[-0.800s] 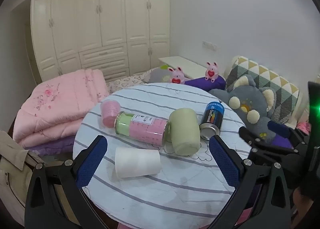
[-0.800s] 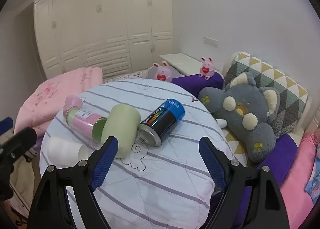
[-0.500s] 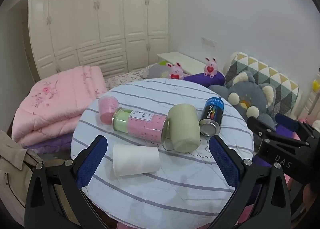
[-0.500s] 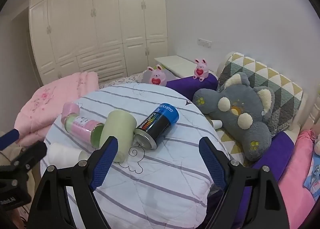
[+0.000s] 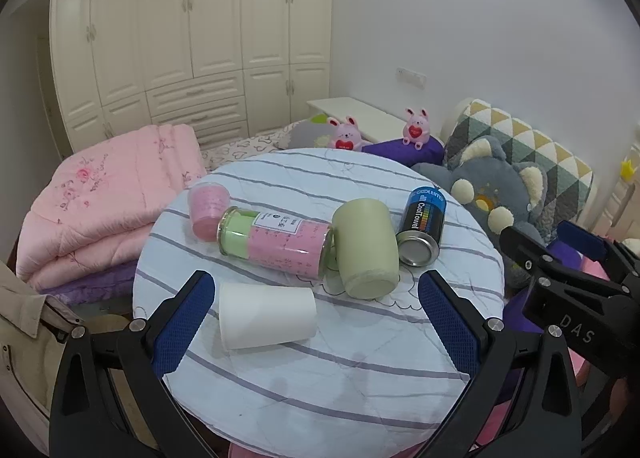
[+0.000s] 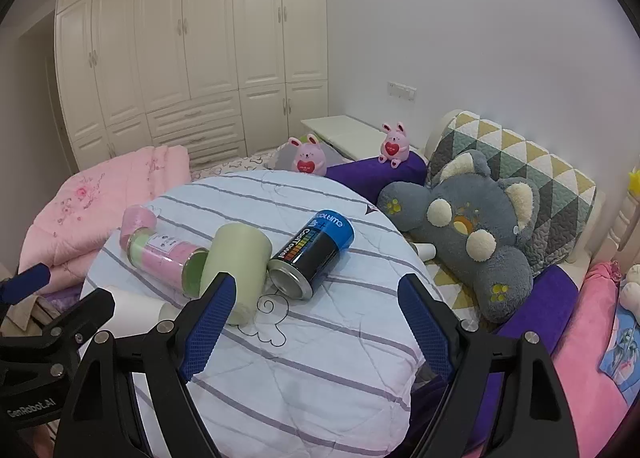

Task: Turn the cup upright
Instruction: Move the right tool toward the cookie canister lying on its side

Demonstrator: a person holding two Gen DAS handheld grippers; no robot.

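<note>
A pale green cup [image 5: 366, 248] lies on its side on the round striped table [image 5: 320, 370], its base toward me; it also shows in the right wrist view [image 6: 238, 264]. A white paper cup [image 5: 266, 314] lies on its side in front, and a small pink cup [image 5: 208, 206] stands at the far left. My left gripper [image 5: 316, 320] is open and empty, above the table's near part with the white cup between its fingers' line. My right gripper [image 6: 312, 324] is open and empty, near the green cup.
A pink-and-green canister [image 5: 276, 242] and a blue-and-black can [image 5: 422, 224] lie beside the green cup. A grey plush toy [image 6: 472, 226] and pillows are to the right, a pink quilt [image 5: 100, 202] to the left, wardrobes behind.
Both grippers have drawn back and risen slightly, so the table looks a little farther. No object has moved and both grippers stay open.
</note>
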